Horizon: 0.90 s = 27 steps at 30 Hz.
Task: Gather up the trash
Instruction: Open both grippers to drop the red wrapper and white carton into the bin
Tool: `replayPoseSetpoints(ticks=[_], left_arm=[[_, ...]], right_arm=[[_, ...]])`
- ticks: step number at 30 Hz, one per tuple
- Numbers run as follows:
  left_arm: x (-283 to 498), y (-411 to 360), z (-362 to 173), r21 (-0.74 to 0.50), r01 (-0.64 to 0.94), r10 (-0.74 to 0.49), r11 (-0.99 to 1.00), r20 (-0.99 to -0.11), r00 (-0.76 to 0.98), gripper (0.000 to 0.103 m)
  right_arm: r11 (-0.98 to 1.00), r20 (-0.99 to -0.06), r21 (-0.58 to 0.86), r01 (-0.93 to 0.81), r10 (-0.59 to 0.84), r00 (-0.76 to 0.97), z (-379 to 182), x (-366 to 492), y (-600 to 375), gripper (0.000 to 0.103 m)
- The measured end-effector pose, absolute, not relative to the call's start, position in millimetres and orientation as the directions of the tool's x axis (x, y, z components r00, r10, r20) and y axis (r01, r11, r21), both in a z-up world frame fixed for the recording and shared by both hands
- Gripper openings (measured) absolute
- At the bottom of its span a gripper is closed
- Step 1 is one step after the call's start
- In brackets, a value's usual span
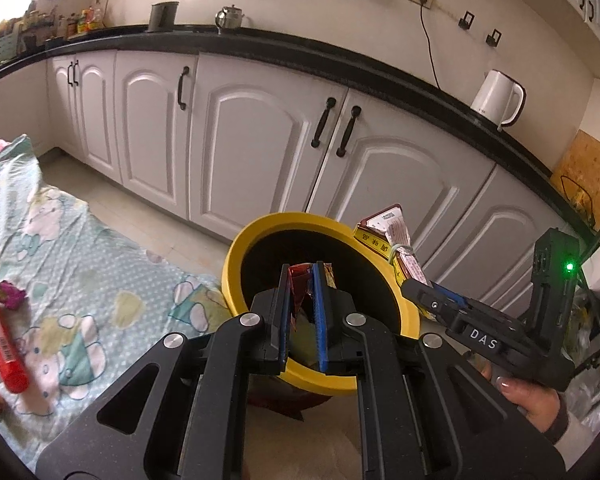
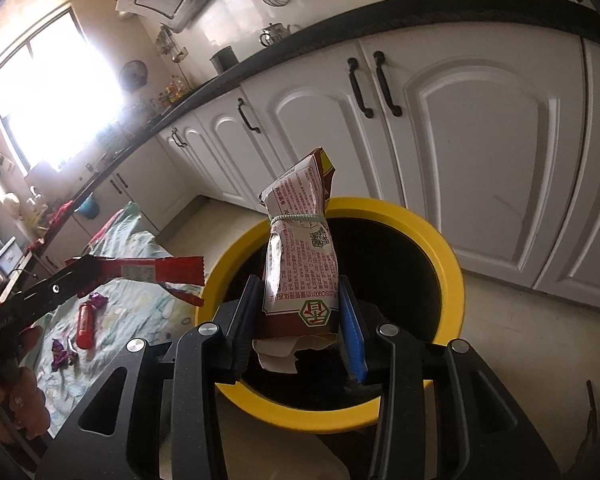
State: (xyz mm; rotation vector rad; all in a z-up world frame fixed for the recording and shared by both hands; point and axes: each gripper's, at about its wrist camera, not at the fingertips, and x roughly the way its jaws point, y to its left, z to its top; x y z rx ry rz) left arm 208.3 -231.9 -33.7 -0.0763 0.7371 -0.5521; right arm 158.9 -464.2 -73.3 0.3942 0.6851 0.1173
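Left hand-held gripper (image 1: 304, 276) clamped on red wrapper (image 1: 299, 280), right hand-held gripper (image 2: 296, 304) gripping tied paper packet (image 2: 300, 264); yellow-rimmed bin (image 2: 448, 264) just beyond and below both (mouth open).

Each camera sits just behind its own gripper's fingers, angled downward and close over the yellow-rimmed bin (image 1: 236, 256). The left wrist view faces the white cabinets (image 1: 260, 140) squarely; the right wrist view is tilted. Both share the bin (image 2: 448, 264), cabinets (image 2: 480, 140), and patterned cloth (image 1: 60, 240), and each catches the other gripper at its edge.
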Motion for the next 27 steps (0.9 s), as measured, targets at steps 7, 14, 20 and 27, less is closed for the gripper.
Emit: replayPoseSetpoints(ticks=[7, 14, 20, 27], left_arm=[[215.5, -243.6, -49.4, -0.249, 0.450, -0.494, 0.858, -0.643, 0.585, 0.006], [222.6, -254.7, -59.4, -0.245, 0.455, -0.490, 0.856, -0.665, 0.564, 0.006], [228.2, -257.3, -65.7, -0.245, 0.452, -0.484, 0.858, -0.679, 0.552, 0.007], [230.5, -251.2, -63.9, -0.252, 0.431, -0.477, 0.866, -0.676, 0.562, 0.050]], right_arm=[[0.917, -0.618, 0.396, 0.053, 0.223, 0.754, -85.3, 159.3, -469.7, 0.037], [0.919, -0.638, 0.388, 0.072, 0.211, 0.740, -92.8, 160.2, -470.7, 0.037], [0.918, -0.652, 0.388, 0.085, 0.208, 0.730, -99.0, 163.6, -472.3, 0.032], [0.905, -0.648, 0.398, 0.150, 0.161, 0.745, -96.2, 160.5, -485.4, 0.045]])
